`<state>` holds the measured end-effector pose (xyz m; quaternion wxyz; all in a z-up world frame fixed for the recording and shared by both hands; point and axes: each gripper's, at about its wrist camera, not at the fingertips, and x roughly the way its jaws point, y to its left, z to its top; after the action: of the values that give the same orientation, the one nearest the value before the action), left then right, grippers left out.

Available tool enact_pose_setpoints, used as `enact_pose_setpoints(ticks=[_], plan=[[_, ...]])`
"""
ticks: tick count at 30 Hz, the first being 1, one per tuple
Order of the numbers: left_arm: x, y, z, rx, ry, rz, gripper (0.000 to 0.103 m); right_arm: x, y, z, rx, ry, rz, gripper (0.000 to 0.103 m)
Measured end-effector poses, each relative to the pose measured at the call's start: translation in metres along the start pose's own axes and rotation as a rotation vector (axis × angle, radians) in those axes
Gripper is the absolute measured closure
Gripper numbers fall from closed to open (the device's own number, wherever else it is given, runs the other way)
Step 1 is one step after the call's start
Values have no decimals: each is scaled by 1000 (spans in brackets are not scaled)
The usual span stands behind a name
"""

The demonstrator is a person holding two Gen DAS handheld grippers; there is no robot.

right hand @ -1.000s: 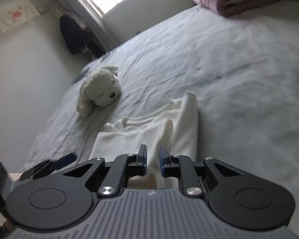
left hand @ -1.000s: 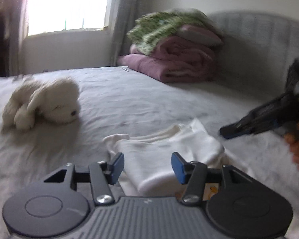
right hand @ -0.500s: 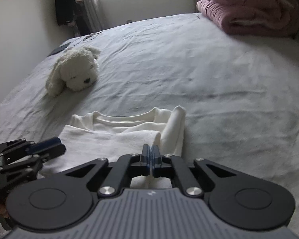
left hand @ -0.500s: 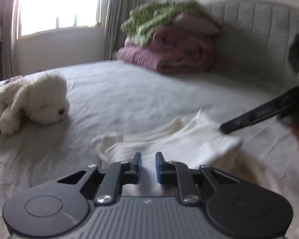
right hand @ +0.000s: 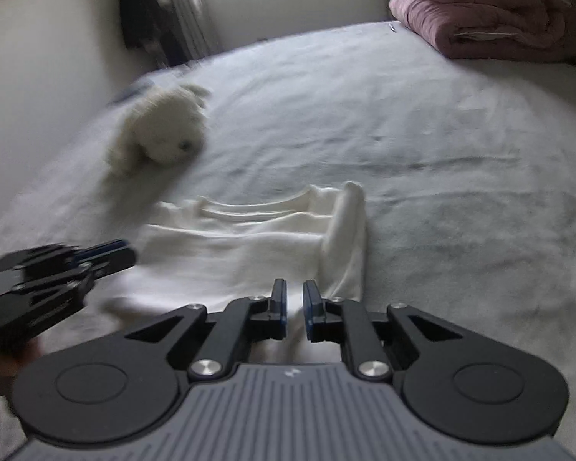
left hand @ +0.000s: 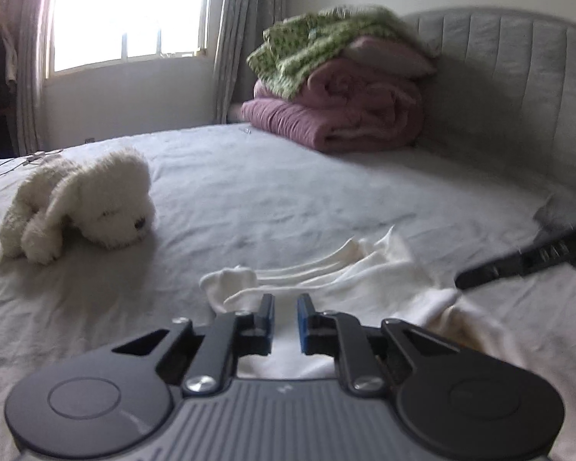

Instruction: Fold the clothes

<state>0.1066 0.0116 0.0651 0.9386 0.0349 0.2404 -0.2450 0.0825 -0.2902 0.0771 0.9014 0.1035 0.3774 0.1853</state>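
Left wrist view: left gripper (left hand: 286, 317) narrowly parted over white garment (left hand: 372, 269), grip unclear; right gripper (right hand: 295, 309) opening, cloth between, readying fold.

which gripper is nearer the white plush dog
Left. The left gripper works the side of the white garment that faces the plush dog; the right gripper is at the garment's far side, by the folded sleeve.
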Motion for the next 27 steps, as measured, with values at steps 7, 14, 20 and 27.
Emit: enact_pose_setpoints(ticks=[7,14,20,27], plan=[[-12,-34,-32,60,117,-56,90,18,9,-50,3,101,8,87],[-5,-47,-56,24,197,-50,87,8,4,-57,71,78,44,87],[-6,-54,-62,20,183,-37,86,8,3,-73,105,31,61,87],[-36,-63,-67,1,210,-56,86,-23,8,-84,96,20,66,87]])
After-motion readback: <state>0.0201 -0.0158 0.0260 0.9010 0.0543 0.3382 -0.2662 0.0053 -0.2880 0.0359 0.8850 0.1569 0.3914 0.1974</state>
